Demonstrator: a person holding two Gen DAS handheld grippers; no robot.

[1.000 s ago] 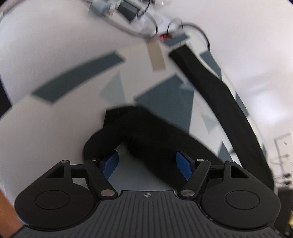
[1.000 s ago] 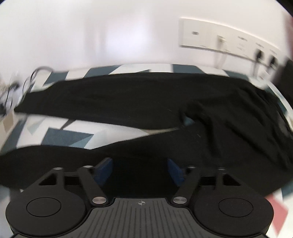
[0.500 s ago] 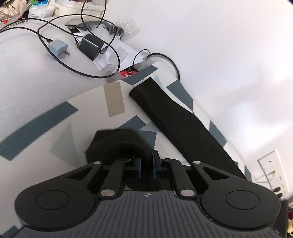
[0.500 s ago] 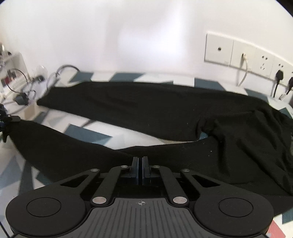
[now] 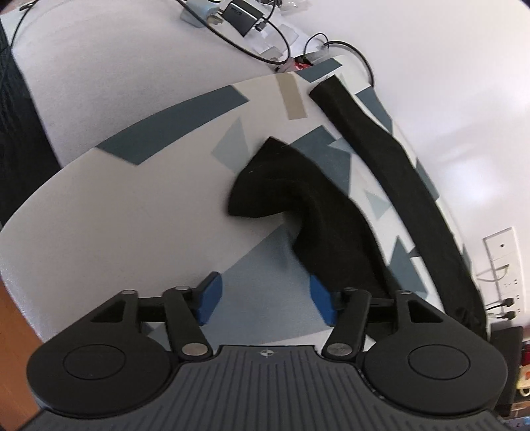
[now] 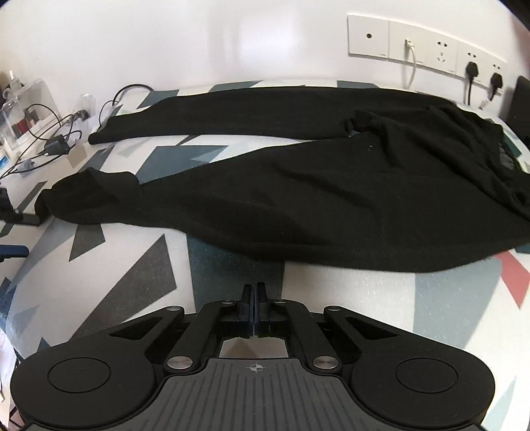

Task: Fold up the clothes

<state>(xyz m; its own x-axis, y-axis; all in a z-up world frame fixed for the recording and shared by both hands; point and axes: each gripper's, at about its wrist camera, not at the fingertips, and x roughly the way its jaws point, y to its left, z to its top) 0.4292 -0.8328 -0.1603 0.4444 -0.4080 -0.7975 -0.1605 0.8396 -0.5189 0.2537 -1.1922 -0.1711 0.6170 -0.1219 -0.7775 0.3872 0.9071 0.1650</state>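
Black trousers (image 6: 331, 199) spread across a table (image 6: 126, 272) covered in a grey, blue and white geometric pattern, filling the middle band of the right wrist view. Far leg laid straight along the wall from upper right toward upper left; near leg running from the right edge to a crumpled, folded-over cuff at middle left. Waist bunched at the right edge of that frame.

Right gripper (image 6: 254, 300) at bottom centre, jaws pressed together with nothing between them. Near edge of the trousers just above the fingertips, apart from them, bare patterned table in between.

Left gripper (image 5: 265, 295) at the bottom of the left wrist view, jaws apart and opening, only table surface between the blue pads (image 5: 209, 295). Near leg's cuff (image 5: 265, 185) lying above the gap, centre of frame, curled back on itself; that leg passing down behind the right-hand pad, contact there not possible to tell. Far leg running from top centre down to the right edge, well clear of the jaws.

Cables and chargers (image 5: 238, 13) at the upper edge. Wall sockets (image 6: 427, 46) at upper right in the right wrist view.
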